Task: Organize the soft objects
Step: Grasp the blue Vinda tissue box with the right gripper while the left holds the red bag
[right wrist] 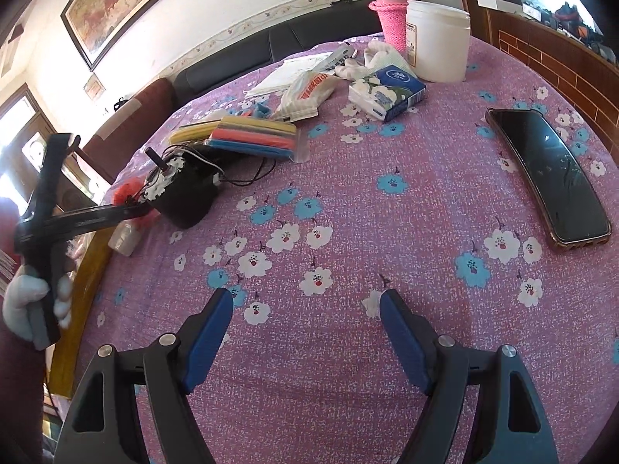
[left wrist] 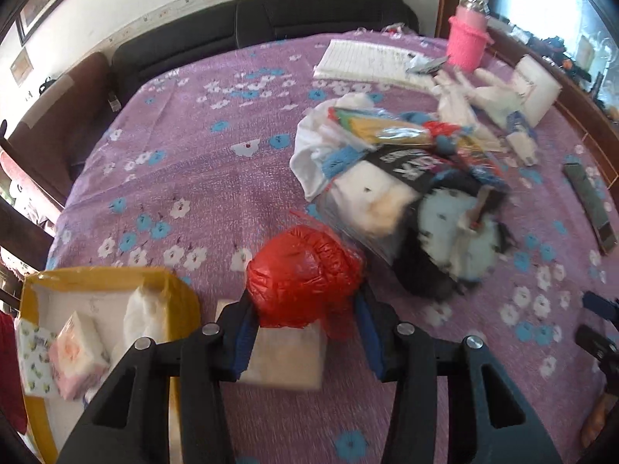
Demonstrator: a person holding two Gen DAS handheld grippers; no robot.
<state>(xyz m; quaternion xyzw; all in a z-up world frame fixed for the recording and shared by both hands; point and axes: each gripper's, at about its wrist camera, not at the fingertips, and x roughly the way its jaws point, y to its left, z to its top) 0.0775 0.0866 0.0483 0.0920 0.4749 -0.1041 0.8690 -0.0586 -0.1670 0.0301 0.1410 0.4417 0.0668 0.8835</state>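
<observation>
Soft objects lie spread over the purple flowered tablecloth [left wrist: 185, 178]. Left of the left gripper [left wrist: 305, 301] stands a yellow box [left wrist: 182, 290] holding tissue packs [left wrist: 77, 352] and a white crumpled bag. Between that gripper's blue pads sits a red plastic bundle [left wrist: 305, 274], gripped on both sides, with a white tissue pack [left wrist: 286, 355] touching it from below. Ahead and to its right is a blurred heap of clothes and packets [left wrist: 390, 166]. The right gripper [right wrist: 305, 305] hangs over bare cloth, jaws spread wide with nothing between them. Far ahead to its left lie coloured foam strips [right wrist: 255, 135] in a bag, straight ahead a blue tissue pack [right wrist: 390, 91], and to its right a phone [right wrist: 549, 174].
</observation>
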